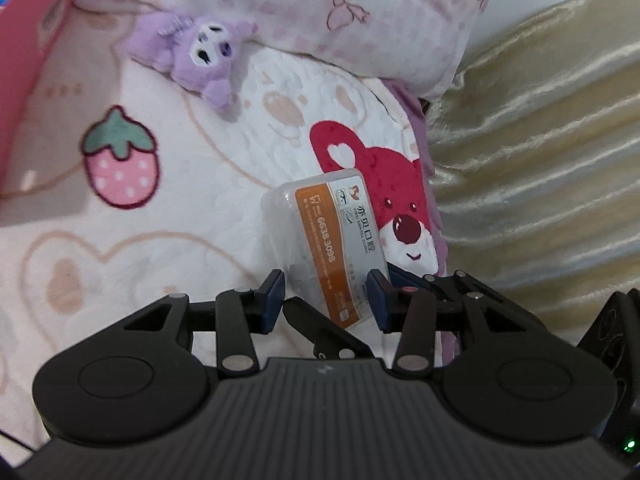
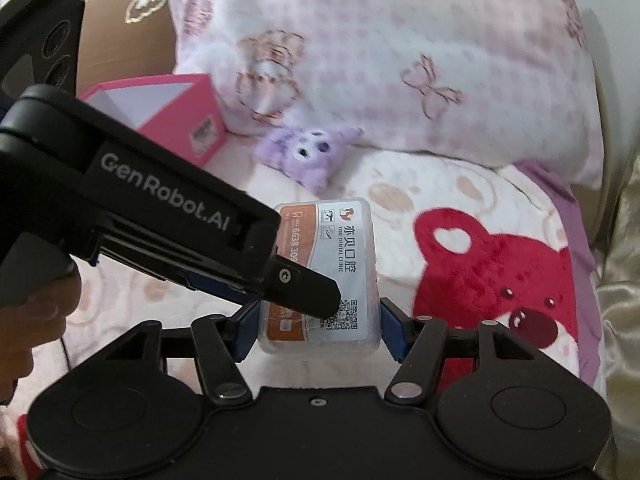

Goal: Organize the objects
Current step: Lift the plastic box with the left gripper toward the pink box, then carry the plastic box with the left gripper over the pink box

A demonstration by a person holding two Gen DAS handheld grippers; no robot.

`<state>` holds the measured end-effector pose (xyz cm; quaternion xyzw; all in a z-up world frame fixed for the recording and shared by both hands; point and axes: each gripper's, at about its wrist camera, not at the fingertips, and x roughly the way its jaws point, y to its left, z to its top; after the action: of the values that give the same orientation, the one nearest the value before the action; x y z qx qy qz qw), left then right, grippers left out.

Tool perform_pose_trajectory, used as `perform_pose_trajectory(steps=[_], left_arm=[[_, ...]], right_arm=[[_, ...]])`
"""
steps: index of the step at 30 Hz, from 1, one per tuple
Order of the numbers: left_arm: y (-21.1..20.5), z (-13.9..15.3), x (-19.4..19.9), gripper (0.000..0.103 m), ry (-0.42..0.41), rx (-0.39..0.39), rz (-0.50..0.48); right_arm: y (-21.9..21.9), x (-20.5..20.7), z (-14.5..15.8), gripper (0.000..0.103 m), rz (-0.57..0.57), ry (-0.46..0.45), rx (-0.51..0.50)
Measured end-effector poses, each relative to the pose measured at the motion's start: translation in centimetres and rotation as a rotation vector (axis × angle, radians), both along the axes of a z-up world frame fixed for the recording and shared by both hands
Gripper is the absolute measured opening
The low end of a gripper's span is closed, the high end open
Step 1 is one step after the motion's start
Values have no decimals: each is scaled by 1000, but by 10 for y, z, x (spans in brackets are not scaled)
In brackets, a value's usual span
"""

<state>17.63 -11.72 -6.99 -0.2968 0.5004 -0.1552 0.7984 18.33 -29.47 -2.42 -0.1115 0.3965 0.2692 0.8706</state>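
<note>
A: Case point(image 1: 320, 220) is noted over the bed, near its right-hand edge, above the blanket point(image 1: 160, 240) just beside the red bear print point(image 2: 500, 272). It appears to be raised clear of the blanket; this is not certain.

B: Tongs?

A: Left tongs point(image 1: 326, 300) are partly closed and pinch the case through its thickness, one finger laid over the label, the other beneath. Right tongs point(image 2: 318, 324) are set wider, across the near end of the case, pads against its two long sides. Pressure is judged likely there; a hairline gap at the right-hand pad cannot be ruled out.

B: Look of the case?

A: Clear, frosted plastic, rounded corners, shallow and oblong. An orange and grey dental-clinic label covers the top, with a QR code at the near end. Contents cannot be made out.

B: Risks?

A: Smooth plastic is held by two pairs of tongs at once. If the hands are moved out of step, the case could be twisted out of one grip or levered open. If one grip is eased early, it could tip and be dropped onto the soft blanket, then slide off the bed's right edge towards the gold fabric point(image 1: 540, 160). A hard squeeze could bow the lid.

B: Surroundings?

A: Purple plush toy point(image 1: 200, 52) lies towards the head end, against the pillow point(image 1: 320, 8). Pink box point(image 2: 176, 108) stands open beyond it, towards the far left corner; a likely destination, by judgement only.
</note>
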Motion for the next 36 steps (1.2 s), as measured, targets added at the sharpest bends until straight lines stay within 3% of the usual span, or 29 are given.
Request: perform_pose_trajectory(steps=[8,16,22,30,36], left_arm=[[17,31,-24,43,-4,46,-13],[38,54,-46,43,8,75,-6],[55,66,-62,43,2,84,25],[75,83,-85,43,-37,101,71],[84,97,-101,42,-79,127,96]], right_arm=[[19,-19,24,67,1,24,30],[45,-39,44,67,51,35,-1],[65,-52,56,67,93,13,-32],[82,-72,67,67,172,-68,-18],[93,-78,79,67,186,-73,6]])
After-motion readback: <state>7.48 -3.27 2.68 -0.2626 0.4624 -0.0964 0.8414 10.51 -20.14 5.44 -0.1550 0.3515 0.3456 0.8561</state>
